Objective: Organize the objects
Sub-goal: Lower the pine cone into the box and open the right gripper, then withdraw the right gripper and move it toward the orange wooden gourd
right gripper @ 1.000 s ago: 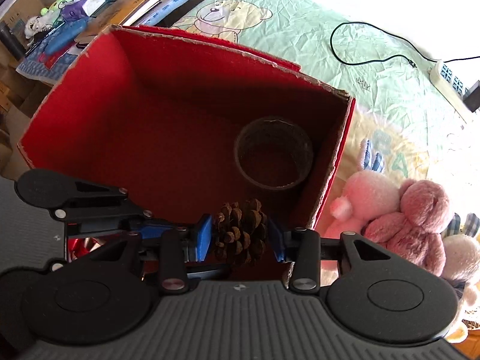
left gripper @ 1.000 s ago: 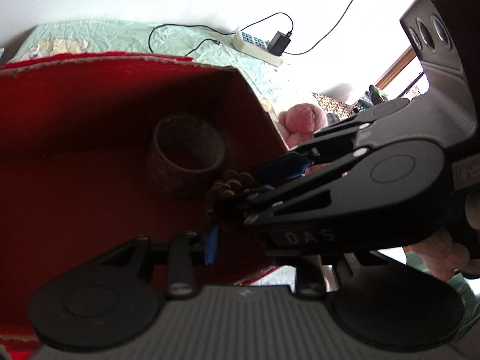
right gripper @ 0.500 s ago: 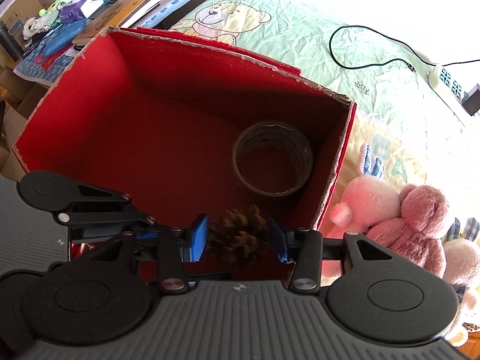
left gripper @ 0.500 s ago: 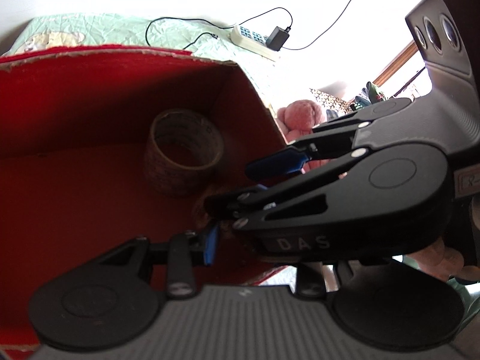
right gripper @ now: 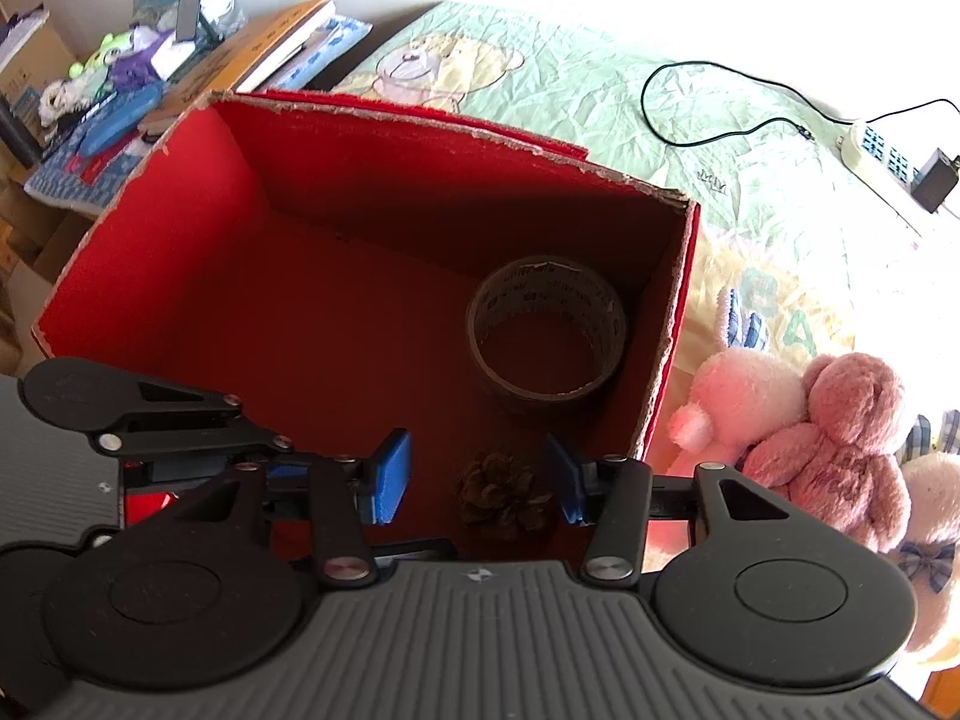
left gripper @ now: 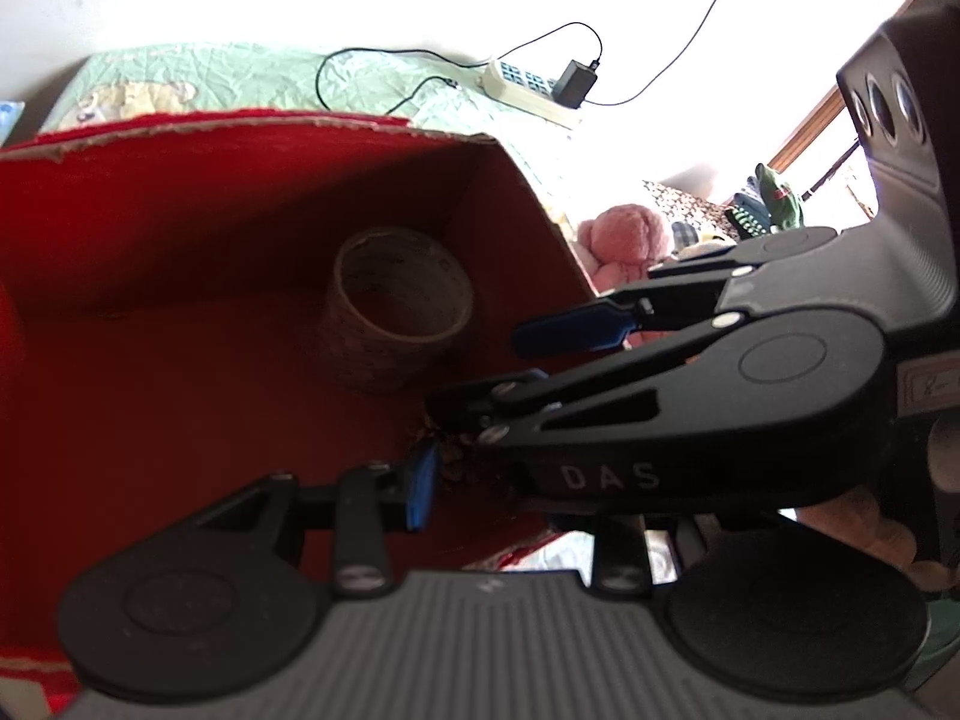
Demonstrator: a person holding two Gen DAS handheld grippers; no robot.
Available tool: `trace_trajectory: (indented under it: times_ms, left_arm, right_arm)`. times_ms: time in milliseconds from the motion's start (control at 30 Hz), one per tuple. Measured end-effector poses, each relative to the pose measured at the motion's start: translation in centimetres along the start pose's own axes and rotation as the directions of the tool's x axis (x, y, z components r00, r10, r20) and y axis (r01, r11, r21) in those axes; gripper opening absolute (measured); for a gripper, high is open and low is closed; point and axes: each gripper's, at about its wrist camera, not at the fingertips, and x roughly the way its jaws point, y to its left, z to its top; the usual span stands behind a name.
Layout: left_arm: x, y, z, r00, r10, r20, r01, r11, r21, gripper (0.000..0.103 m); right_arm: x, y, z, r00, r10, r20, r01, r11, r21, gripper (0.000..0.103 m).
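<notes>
Right gripper [right gripper: 477,483] gaped wide over the pinecone [right gripper: 503,501] inside the red box [right gripper: 156,228], near the tape roll [right gripper: 546,333]; left gripper's [right gripper: 180,420] state unclear.

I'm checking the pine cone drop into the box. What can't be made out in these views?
- Pine cone, left wrist view: mostly hidden behind the right gripper.
- Left gripper: its right finger is hidden by that gripper, so its opening is unclear.
- Red box, right wrist view: near wall hidden by the gripper body.
</notes>
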Motion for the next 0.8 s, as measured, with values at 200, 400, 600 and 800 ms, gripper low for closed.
trace_trajectory:
  times_ms: [200, 400, 600, 800]
  left_arm:
    - [-1.2, -0.3, -0.1, 0.997, 0.08, 0.012, -0.08, 0.997, 0.013, 0.041]
    - [-3.1, -1.1, -0.8, 0.984, 0.173, 0.04, -0.175, 0.984, 0.039, 0.045]
    - [-4.9, -2.0, -1.4, 0.967, 0.245, 0.077, -0.25, 0.966, 0.065, 0.049]
    - [-7.2, -2.0, -2.3, 0.96, 0.267, 0.089, -0.272, 0.961, 0.053, 0.059]
  right_arm:
    - [-0.4, -0.2, -0.7, 0.998, 0.004, 0.057, -0.007, 0.998, 0.059, 0.053]
    - [-1.4, -0.6, -2.0, 0.993, 0.019, 0.117, -0.038, 0.986, 0.165, 0.054]
    - [-2.7, -0.3, -3.6, 0.984, 0.035, 0.176, -0.082, 0.961, 0.263, 0.054]
    - [-4.7, 0.7, -5.2, 0.968, 0.031, 0.25, -0.112, 0.941, 0.318, 0.054]
